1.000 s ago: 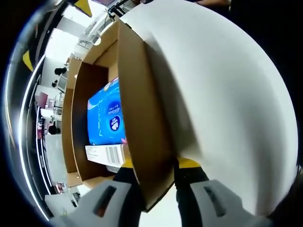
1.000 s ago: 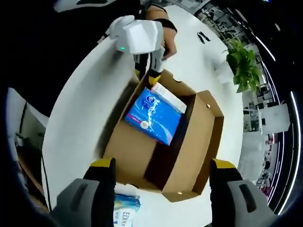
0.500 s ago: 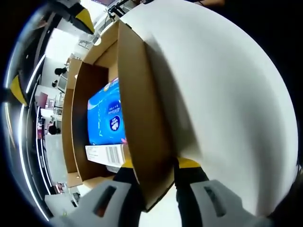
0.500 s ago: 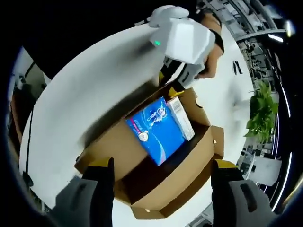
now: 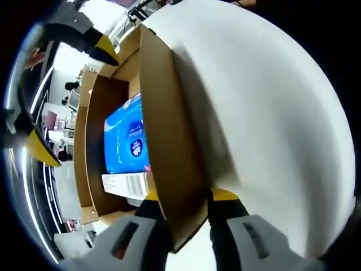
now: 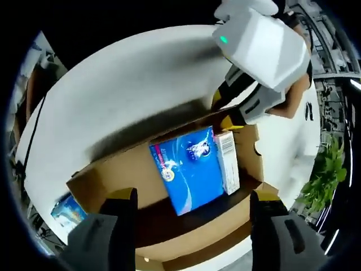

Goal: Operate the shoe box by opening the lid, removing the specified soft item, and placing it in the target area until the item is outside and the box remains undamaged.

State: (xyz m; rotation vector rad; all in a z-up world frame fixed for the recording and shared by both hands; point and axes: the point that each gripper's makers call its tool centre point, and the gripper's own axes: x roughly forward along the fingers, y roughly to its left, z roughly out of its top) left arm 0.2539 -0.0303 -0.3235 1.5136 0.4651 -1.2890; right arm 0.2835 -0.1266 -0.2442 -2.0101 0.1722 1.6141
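The left gripper [image 5: 179,217] has its jaws clamped on the upright side wall of the open cardboard shoe box [image 5: 169,147], one yellow-tipped jaw on each face of the wall. In the right gripper view that same gripper [image 6: 228,113] bites the box's far rim, with a person's hand [image 6: 293,99] behind it.

The right gripper [image 6: 192,217] hovers above the box [image 6: 113,169] with its jaws spread wide and nothing between them; the blue soft pack [image 6: 186,169] lies in the gap as seen from above. In the left gripper view its two yellow tips [image 5: 73,90] appear at the upper left, above the box opening.

The blue pack [image 5: 125,141] lies flat on the box floor. Just beside it rests a small white carton [image 6: 228,161] printed with a barcode [image 5: 127,183].

The box sits on a white desk [image 5: 265,113]. A second, lighter blue pack [image 6: 66,209] lies on the desk outside the box, near its corner. A green potted plant [image 6: 324,180] stands well apart at the edge of the scene.
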